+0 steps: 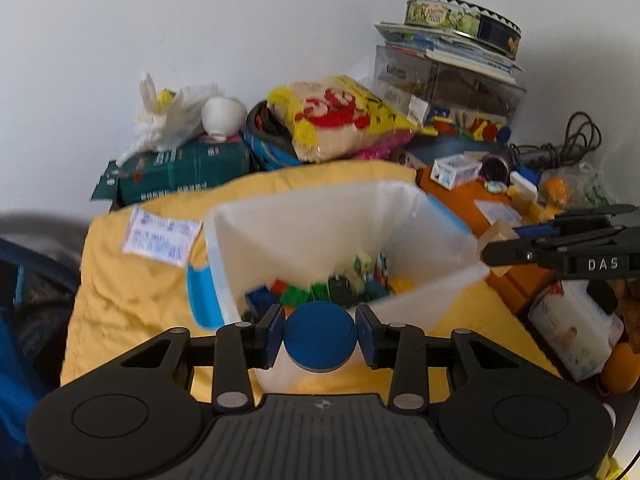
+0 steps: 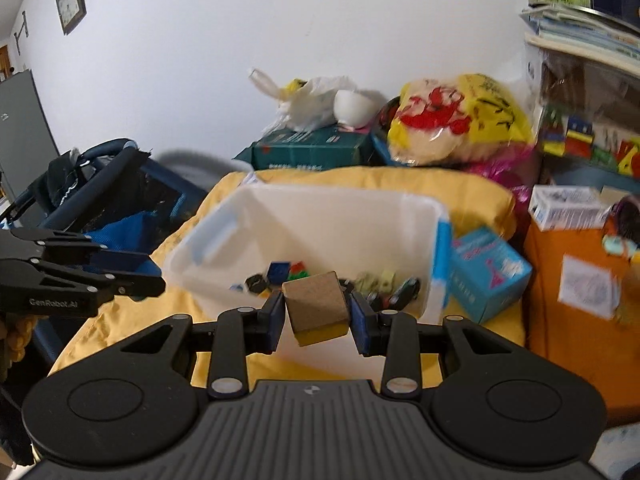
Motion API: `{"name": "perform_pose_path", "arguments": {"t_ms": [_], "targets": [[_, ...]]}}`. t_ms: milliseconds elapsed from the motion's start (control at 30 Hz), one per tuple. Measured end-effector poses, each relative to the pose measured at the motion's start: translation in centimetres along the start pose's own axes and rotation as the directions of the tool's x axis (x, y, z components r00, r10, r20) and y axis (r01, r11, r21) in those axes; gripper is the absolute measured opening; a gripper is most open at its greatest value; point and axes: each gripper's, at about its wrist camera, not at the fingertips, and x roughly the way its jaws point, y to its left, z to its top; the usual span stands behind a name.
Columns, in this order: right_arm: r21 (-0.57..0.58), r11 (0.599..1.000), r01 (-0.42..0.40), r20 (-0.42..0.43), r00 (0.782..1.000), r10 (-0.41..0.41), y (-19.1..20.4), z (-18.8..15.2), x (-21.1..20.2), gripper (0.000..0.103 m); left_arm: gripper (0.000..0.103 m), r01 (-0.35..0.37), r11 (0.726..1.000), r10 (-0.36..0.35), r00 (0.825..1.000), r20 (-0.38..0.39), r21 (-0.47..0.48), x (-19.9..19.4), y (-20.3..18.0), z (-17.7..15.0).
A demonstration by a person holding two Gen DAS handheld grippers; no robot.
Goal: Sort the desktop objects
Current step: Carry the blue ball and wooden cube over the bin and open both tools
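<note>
Two loads: left hand-held gripper (image 1: pixel 320 338) clamped the blue disc (image 1: pixel 319 336); right hand-held gripper (image 2: pixel 316 314) clamped the wooden block (image 2: pixel 316 308).
Advice: each needed carrying over the white bin (image 2: pixel 416 216) before letting go.

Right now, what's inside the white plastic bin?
The white plastic bin holds small colourful toy pieces along its near end. Each tool's held block hides part of the bottom, so some contents stay unseen.
</note>
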Motion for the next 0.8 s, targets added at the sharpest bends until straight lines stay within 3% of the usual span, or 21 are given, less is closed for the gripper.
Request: {"name": "perform_pose_path", "arguments": {"t_ms": [433, 767, 800], "targets": [[-0.039, 0.998, 0.041, -0.031, 0.999, -0.042, -0.5, 6.9, 1.3, 0.038, 0.042, -0.035, 0.999, 0.035, 0.999, 0.014, -0.025, 1.6, 1.2, 7.8], [-0.081, 0.995, 0.062, -0.121, 0.990, -0.071, -0.2, 8.3, 4.7, 0.039, 0.042, -0.067, 0.998, 0.067, 0.998, -0.021, -0.018, 3.9, 1.5, 9.6], [-0.077, 0.995, 0.062, -0.133, 0.988, -0.071, -0.3, 8.3, 5.1, 0.040, 0.051, -0.082, 0.996, 0.081, 0.996, -0.032, -0.022, 4.2, 1.5, 9.7]]}}
